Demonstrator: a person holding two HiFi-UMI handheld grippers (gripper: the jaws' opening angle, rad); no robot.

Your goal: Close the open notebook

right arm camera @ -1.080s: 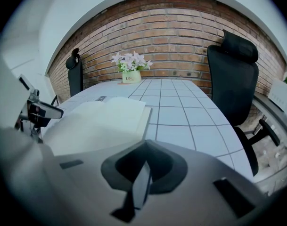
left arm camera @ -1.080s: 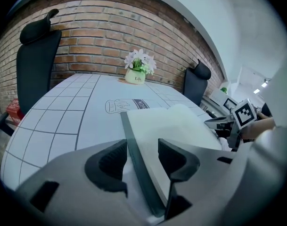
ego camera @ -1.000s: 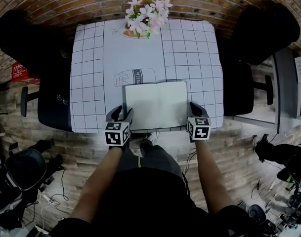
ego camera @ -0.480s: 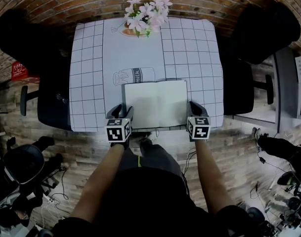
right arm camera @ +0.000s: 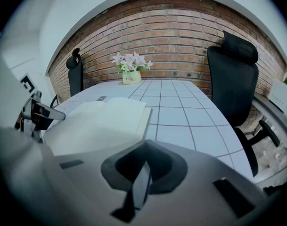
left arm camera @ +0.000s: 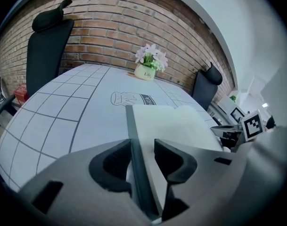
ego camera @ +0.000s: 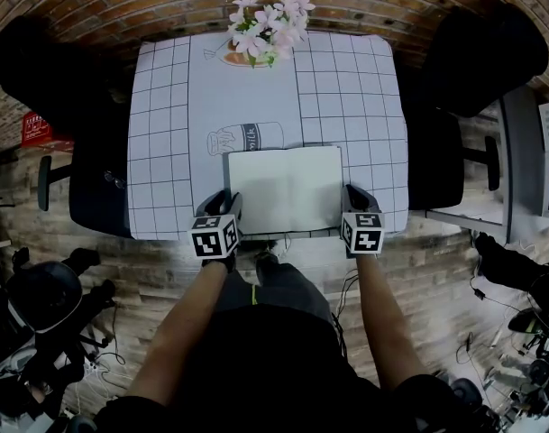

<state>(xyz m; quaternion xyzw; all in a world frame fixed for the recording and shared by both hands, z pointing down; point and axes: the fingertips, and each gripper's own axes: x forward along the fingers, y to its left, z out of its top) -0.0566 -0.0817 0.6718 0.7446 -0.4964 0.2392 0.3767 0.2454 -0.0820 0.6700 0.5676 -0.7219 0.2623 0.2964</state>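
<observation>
Left gripper (left arm camera: 142, 155) rolled — jaws closing round thin, dark-edged notebook (ego camera: 285, 190).

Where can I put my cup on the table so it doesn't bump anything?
Free: the wide middle between the flower pot and the notebook, over the milk drawing, plus both side strips of the table. Crowded: the near edge, filled by the notebook.

Looking down on the person: a plain dark top (ego camera: 274, 359), black or very nearly, with short sleeves (ego camera: 423, 393) that leave the left forearm (ego camera: 179, 332) and right forearm (ego camera: 385, 323) bare. Beyond it, dark grey trousers (ego camera: 288, 289), and there's one thin yellow-green stripe (ego camera: 253, 294) down the cloth, the only bright mark on the clothing.
</observation>
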